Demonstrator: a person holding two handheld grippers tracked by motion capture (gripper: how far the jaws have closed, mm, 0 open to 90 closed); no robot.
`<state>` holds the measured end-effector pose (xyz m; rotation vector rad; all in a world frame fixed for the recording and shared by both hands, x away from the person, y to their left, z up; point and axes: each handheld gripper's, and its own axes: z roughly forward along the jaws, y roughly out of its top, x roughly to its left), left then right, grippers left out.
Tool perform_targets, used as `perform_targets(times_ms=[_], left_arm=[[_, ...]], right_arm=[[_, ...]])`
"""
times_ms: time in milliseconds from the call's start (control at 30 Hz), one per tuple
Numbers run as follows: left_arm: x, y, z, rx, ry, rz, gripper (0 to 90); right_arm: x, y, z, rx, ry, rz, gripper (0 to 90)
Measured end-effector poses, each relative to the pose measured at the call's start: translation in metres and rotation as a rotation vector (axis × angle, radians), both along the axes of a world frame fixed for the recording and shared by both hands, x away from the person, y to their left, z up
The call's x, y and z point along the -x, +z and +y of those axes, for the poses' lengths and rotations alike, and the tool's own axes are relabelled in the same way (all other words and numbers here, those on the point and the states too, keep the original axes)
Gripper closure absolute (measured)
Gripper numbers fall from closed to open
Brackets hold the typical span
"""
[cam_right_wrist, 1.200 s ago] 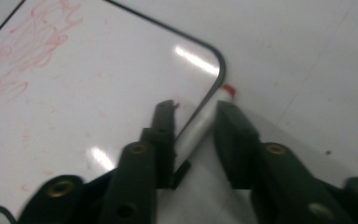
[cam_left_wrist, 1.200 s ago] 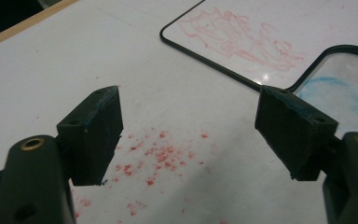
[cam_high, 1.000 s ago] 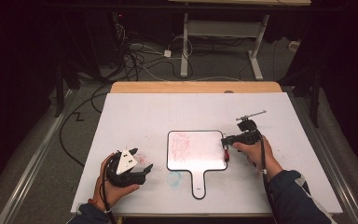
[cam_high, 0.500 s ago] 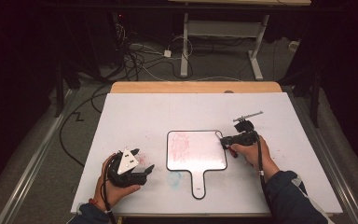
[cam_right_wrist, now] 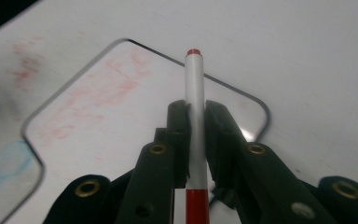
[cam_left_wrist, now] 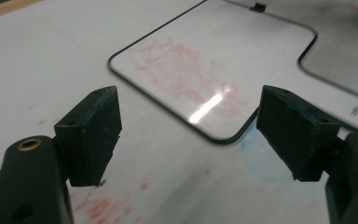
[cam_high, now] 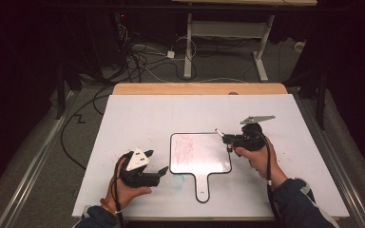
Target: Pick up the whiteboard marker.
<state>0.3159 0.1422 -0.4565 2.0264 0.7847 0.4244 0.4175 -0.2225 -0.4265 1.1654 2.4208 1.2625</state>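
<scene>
One board and one marker are on hand, with two tools over the white table. The right tool is closed tight on the marker, which runs between its jaws with the red tip pointing ahead over the board's right edge. The left tool gapes wide and holds nothing; the board's near corner lies just ahead between its jaws, smeared red. A blue smudge sits just below that corner.
</scene>
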Motion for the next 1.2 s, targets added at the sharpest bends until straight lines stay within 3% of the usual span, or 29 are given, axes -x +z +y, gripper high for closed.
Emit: perform_targets(times_ms=[33,67,100,133,200,233,267,333,367,500,633,700,867,1200], left_arm=[[-0.001,0.002,-0.007,0.012,-0.014,0.003,21.5],[-0.005,0.007,-0.023,0.052,-0.044,0.012,22.5],[-0.005,0.007,-0.023,0.052,-0.044,0.012,22.7],[-0.009,0.012,-0.039,0.091,-0.088,0.019,22.7],[-0.013,0.017,-0.058,0.117,-0.125,0.011,23.6],[-0.013,0.017,-0.058,0.117,-0.125,0.011,23.7],[-0.017,0.022,-0.075,0.145,-0.155,0.008,24.1],[-0.019,0.023,-0.083,0.155,-0.161,0.013,24.7],[-0.024,0.025,-0.095,0.200,-0.182,0.027,24.7],[-0.029,0.028,-0.108,0.270,-0.178,0.041,30.2],[-0.030,0.028,-0.115,0.266,-0.170,0.033,41.9],[-0.033,0.027,-0.117,0.255,-0.192,0.030,45.1],[-0.036,0.027,-0.117,0.219,-0.204,0.011,57.8],[-0.048,0.029,-0.120,0.128,-0.222,-0.057,68.8]], right_arm=[[0.005,0.003,0.003,-0.022,0.017,-0.018,81.5],[0.010,0.005,0.006,-0.052,0.040,-0.042,81.5],[0.015,0.007,0.010,-0.066,0.048,-0.056,81.5],[0.020,0.009,0.014,-0.088,0.064,-0.064,81.5],[0.029,0.012,0.023,-0.121,0.086,-0.086,81.5],[0.033,0.013,0.027,-0.138,0.100,-0.097,81.5],[0.037,0.015,0.030,-0.171,0.118,-0.112,81.5],[0.044,0.017,0.037,-0.187,0.119,-0.137,81.5],[0.047,0.017,0.039,-0.212,0.126,-0.140,81.5],[0.056,0.016,0.045,-0.238,0.120,-0.170,81.5],[0.059,0.015,0.043,-0.250,0.100,-0.180,81.4],[0.059,0.016,0.040,-0.248,0.096,-0.175,81.4],[0.062,0.019,0.034,-0.223,0.082,-0.217,81.3],[0.064,0.021,0.032,-0.216,0.075,-0.256,81.3]])
